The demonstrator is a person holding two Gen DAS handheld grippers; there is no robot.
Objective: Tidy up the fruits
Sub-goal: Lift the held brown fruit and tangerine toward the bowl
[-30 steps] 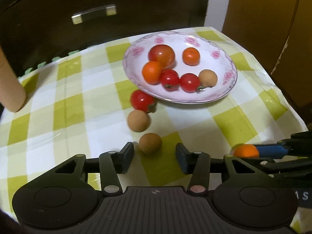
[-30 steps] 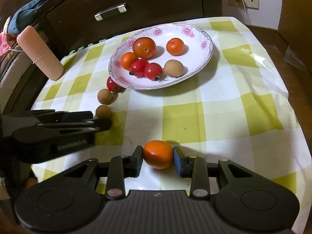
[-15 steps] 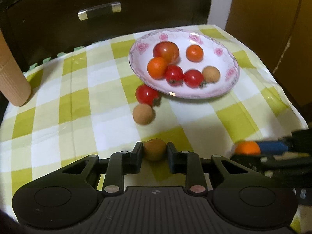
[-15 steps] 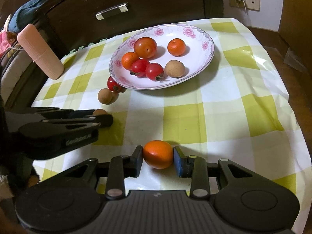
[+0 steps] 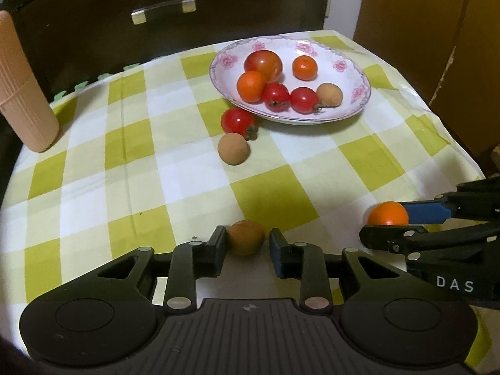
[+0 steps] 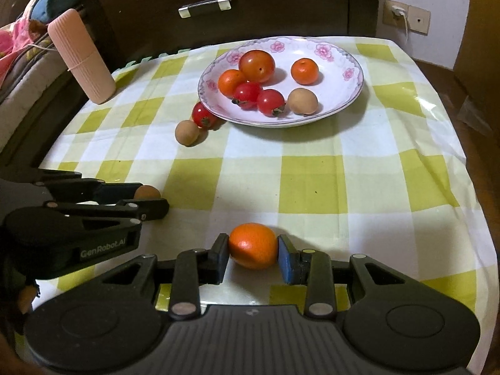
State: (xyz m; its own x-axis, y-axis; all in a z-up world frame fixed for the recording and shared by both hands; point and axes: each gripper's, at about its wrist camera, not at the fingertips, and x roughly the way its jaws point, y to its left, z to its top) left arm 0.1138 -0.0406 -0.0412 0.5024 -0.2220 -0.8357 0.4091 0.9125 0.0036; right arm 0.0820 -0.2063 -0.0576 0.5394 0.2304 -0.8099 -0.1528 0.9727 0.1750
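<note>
At the far left edge of the green-and-white checked tablecloth (image 5: 93,172), a ribbed pink tube (image 5: 22,87), leaning. Close to the near edge, left of middle, the left gripper (image 5: 247,240), jaws easing apart around a dull brown longan (image 5: 245,237) that sits on the cloth between them: left pad against the skin, a sliver of gap at the right pad. Farther in, about mid-cloth, a second brown longan (image 5: 233,149), matte and round, touching a glossy red cherry tomato (image 5: 237,121) that is tucked against the rim of the flowered plate (image 5: 328,75). On the plate, toward the far edge and right of middle: one large red-orange tomato, two small oranges, two stemmed cherry tomatoes and a single longan, bunched mostly on the left half. Near the front edge, right of middle, the right gripper (image 6: 252,247), clamped on a small orange (image 6: 253,245), bright-skinned and slightly flattened, both pads pressed to its sides. Shown only from the right wrist: a wall socket (image 6: 406,15) with a plugged-in lead beyond the far right corner, and heaped bedding (image 6: 18,40) off the far left. Shown only from the left wrist: the slack at the left gripper's right pad, hidden side-on in the other view.
</note>
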